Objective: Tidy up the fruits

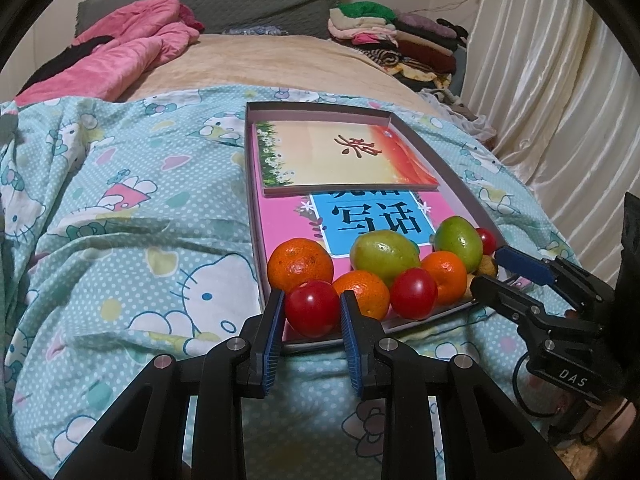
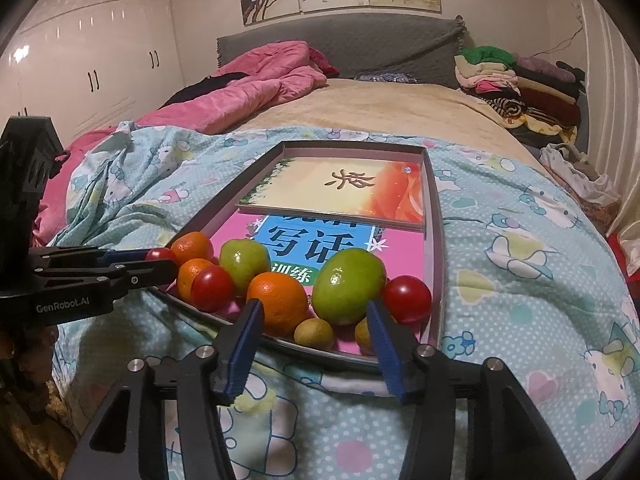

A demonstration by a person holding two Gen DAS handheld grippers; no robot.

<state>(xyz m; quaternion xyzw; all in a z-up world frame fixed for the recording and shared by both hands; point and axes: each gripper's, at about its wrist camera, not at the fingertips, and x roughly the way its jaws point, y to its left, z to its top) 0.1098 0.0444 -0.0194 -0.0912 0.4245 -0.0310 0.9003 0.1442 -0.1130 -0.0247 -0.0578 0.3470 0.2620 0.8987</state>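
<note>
Bedding with a cartoon-cat print (image 1: 132, 208) covers the bed and carries a shallow box (image 1: 404, 124) holding two books. Fruit crowds the box's near edge. Left tool (image 1: 312, 308) pinches a red tomato (image 1: 310, 306) there; right tool (image 2: 314, 312) stands spread before an orange (image 2: 278, 300), a green fruit (image 2: 348, 284) and a small yellowish fruit (image 2: 313, 333), gripping nothing.

counting the tray (image 2: 434, 216) now: three red tomatoes (image 2: 407, 298), three oranges (image 2: 278, 303), two green fruits (image 2: 347, 286) at the frame's centre, two small yellowish fruits (image 2: 314, 334) low at the near rim. two books (image 2: 340, 190) behind them. two grippers, left gripper (image 1: 312, 308) and right gripper (image 2: 314, 320).
</note>
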